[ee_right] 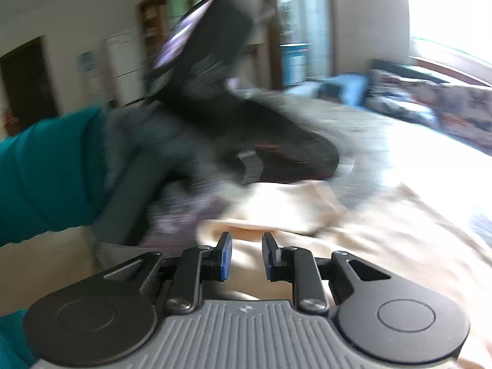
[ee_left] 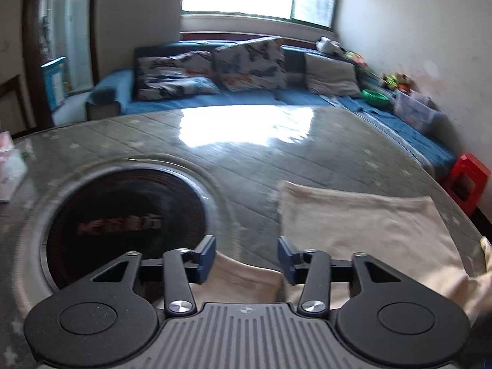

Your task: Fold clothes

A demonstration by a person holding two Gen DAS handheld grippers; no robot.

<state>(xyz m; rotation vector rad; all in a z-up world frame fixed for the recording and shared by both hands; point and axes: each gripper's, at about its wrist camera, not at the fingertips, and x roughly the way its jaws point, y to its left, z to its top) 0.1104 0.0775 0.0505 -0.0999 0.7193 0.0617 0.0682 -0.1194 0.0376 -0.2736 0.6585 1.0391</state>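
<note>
A cream garment [ee_left: 363,230] lies partly folded on the round glass table [ee_left: 240,160], to the right in the left wrist view. My left gripper [ee_left: 246,258] is open just above its near edge, nothing between the blue pads. In the blurred right wrist view the same cream cloth [ee_right: 384,240] spreads under my right gripper [ee_right: 246,256], whose fingers stand apart with nothing clamped. The other gripper's dark body [ee_right: 215,98], held by a gloved hand with a teal sleeve [ee_right: 46,178], crosses that view above the cloth.
A dark round hotplate [ee_left: 123,221] is set in the table centre left. A blue sofa with cushions [ee_left: 246,70] stands behind the table, a red stool [ee_left: 467,181] at the right, a tissue pack [ee_left: 9,166] on the table's left edge.
</note>
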